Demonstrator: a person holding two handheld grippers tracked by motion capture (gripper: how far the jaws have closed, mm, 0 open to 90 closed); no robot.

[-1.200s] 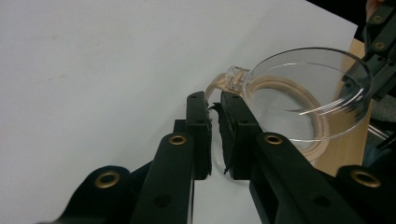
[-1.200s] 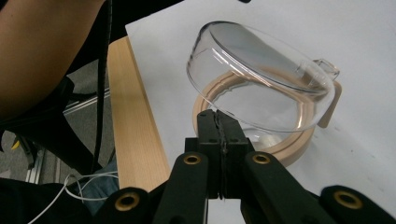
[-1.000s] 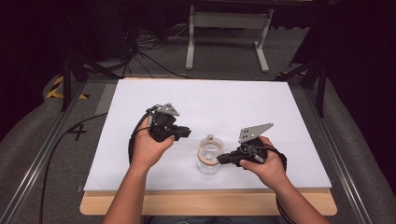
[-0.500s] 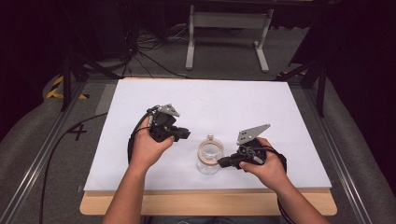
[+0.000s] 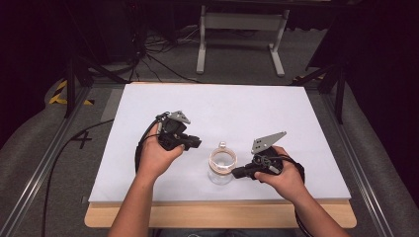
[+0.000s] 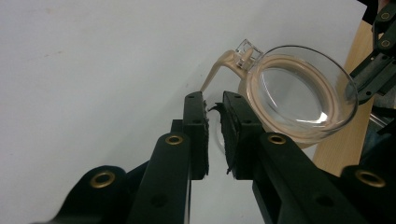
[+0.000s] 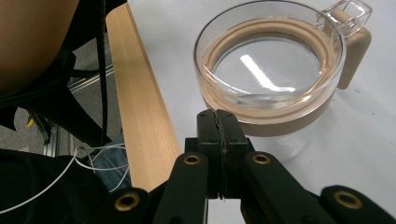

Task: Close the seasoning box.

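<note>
Left tool (image 5: pixel 195 143): jaws slightly apart, just been opening, nothing between them, tips just beside the jar's latch (image 6: pixel 219 70). Right tool (image 5: pixel 236 173): jaws pressed together, empty, tips close against the jar's near wall. Jar (image 5: pixel 222 165): clear glass, tan-rimmed lid shut, upright between both tools near the front edge of the white surface (image 5: pixel 247 106).

1. My left gripper (image 6: pixel 214 135) has just been opening a little; there is a narrow gap between its pads, with nothing in it.
2. I see no other change.
</note>
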